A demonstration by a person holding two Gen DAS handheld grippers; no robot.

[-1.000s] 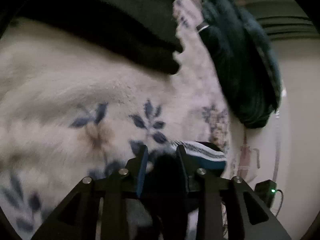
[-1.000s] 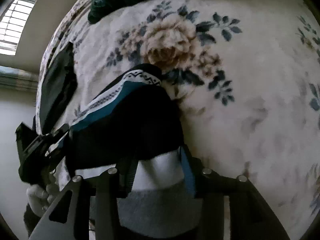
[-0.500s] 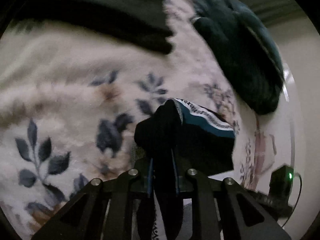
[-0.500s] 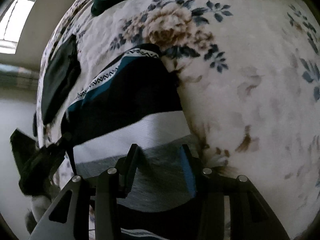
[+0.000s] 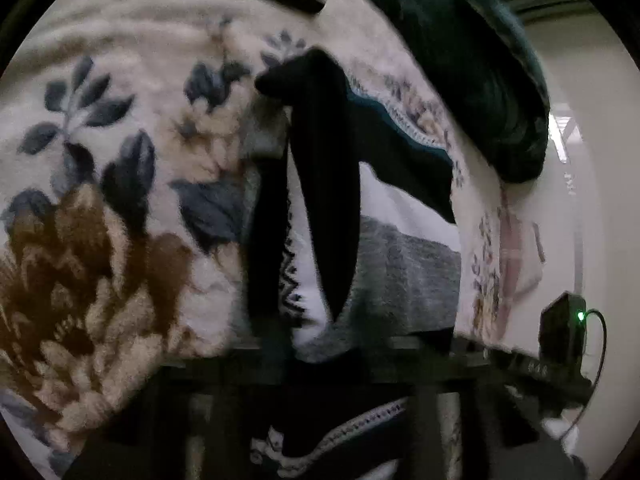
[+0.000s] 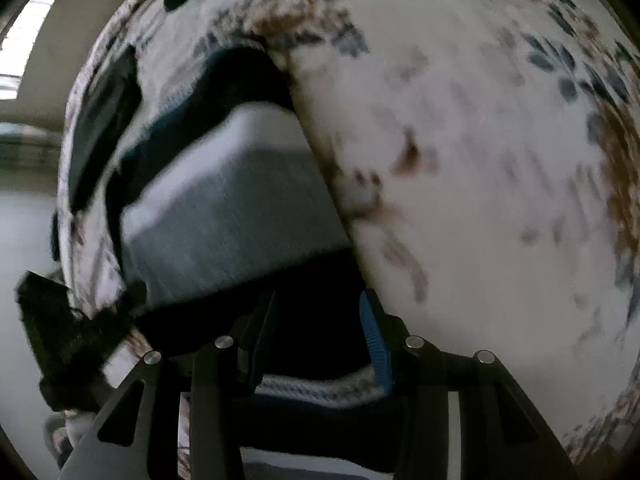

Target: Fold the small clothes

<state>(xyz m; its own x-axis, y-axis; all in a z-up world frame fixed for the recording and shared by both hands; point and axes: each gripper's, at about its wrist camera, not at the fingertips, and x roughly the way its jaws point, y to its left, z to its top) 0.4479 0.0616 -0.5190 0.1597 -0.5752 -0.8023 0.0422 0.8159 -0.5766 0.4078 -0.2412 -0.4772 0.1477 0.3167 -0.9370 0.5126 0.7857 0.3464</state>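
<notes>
Pinching the striped garment [image 5: 400,256] at its near edge, both tools [image 5: 316,344] [image 6: 316,332] hold it taut over the floral blanket [image 6: 480,160] for folding.

A plush floral blanket [image 5: 132,168] covers the whole surface here, cream pile with slate-blue leaves and big tan-brown roses. Spread flat on it is the striped garment [image 6: 224,216]: black, teal, white and grey bands, a patterned knit trim along one edge, though its near end is lifted off the pile. Further back on the blanket, a dark teal heap of fabric [image 5: 480,80] sits at the far right edge, bunched and rounded. A flat black piece of clothing [image 6: 104,120] lies near the blanket's left edge in the right wrist view, well apart from the striped one.
</notes>
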